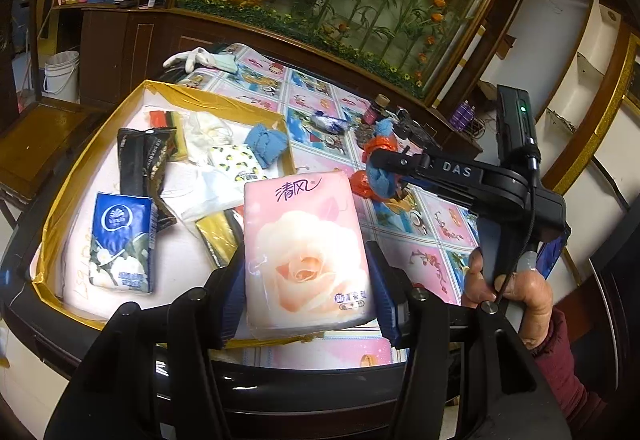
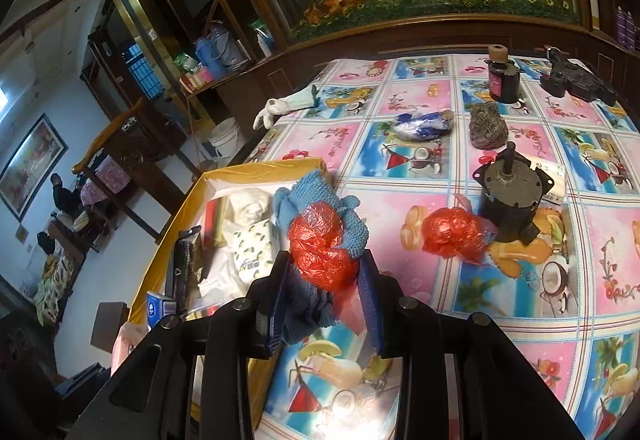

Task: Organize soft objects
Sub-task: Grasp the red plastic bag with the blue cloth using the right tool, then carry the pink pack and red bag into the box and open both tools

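Note:
My left gripper (image 1: 308, 280) is shut on a pink tissue pack (image 1: 304, 240) with a rose print, held over the near right corner of a gold-rimmed box (image 1: 208, 94). The box holds a blue tissue pack (image 1: 120, 240), a black packet (image 1: 144, 168), white cloths, a lemon-print pack (image 1: 236, 160) and a blue cloth (image 1: 266, 142). My right gripper (image 2: 324, 280) is shut on a blue knitted cloth (image 2: 320, 200) bundled with a red plastic bag (image 2: 320, 244), above the table beside the box's edge (image 2: 256, 166). A second red bag (image 2: 454, 230) lies on the tablecloth.
On the patterned tablecloth (image 2: 520, 320) stand a black motor (image 2: 508, 200), a dark bottle (image 2: 502, 78), a mesh scrubber (image 2: 488, 128), a blue-white wrapped bundle (image 2: 424, 126) and a black tool (image 2: 576, 78). A white glove (image 2: 280, 108) hangs at the far edge. A wooden cabinet stands behind.

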A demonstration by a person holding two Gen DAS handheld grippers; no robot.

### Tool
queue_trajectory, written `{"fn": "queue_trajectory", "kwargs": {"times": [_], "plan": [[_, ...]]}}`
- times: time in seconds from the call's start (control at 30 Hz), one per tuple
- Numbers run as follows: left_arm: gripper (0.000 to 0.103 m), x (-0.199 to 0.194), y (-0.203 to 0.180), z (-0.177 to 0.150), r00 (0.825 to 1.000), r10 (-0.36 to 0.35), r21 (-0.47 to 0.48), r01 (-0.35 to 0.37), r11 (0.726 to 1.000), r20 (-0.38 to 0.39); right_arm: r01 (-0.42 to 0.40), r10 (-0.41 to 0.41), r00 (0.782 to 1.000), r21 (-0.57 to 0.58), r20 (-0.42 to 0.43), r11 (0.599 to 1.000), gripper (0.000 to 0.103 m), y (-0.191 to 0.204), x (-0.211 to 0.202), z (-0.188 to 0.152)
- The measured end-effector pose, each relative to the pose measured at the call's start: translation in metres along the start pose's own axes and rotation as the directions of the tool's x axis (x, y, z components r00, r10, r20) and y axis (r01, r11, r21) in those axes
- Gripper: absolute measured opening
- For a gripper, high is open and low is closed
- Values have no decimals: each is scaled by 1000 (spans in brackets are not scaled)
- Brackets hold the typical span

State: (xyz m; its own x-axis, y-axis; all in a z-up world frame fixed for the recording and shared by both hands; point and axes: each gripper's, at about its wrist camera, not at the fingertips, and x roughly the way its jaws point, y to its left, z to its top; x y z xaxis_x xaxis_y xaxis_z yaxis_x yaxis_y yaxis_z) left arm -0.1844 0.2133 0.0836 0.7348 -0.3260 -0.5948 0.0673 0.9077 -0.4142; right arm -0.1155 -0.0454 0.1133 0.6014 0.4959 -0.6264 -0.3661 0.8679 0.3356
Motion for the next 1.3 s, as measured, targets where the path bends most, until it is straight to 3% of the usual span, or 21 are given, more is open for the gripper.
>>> {"fn": "queue_trajectory", "kwargs": {"times": [0.4, 0.67, 1.3], "plan": [[53, -12, 48, 8, 996, 77, -88, -73, 993, 47, -27, 26, 999, -29, -20, 999, 32, 19, 15, 0], [53, -8, 73, 8, 994, 98, -130, -92, 987, 38, -46, 44, 998, -37, -43, 998, 32, 29, 34, 2], [53, 18, 108, 38, 975, 220, -96, -220, 971, -7, -110, 104, 989, -51, -109, 993, 32, 59, 84, 12]]}}
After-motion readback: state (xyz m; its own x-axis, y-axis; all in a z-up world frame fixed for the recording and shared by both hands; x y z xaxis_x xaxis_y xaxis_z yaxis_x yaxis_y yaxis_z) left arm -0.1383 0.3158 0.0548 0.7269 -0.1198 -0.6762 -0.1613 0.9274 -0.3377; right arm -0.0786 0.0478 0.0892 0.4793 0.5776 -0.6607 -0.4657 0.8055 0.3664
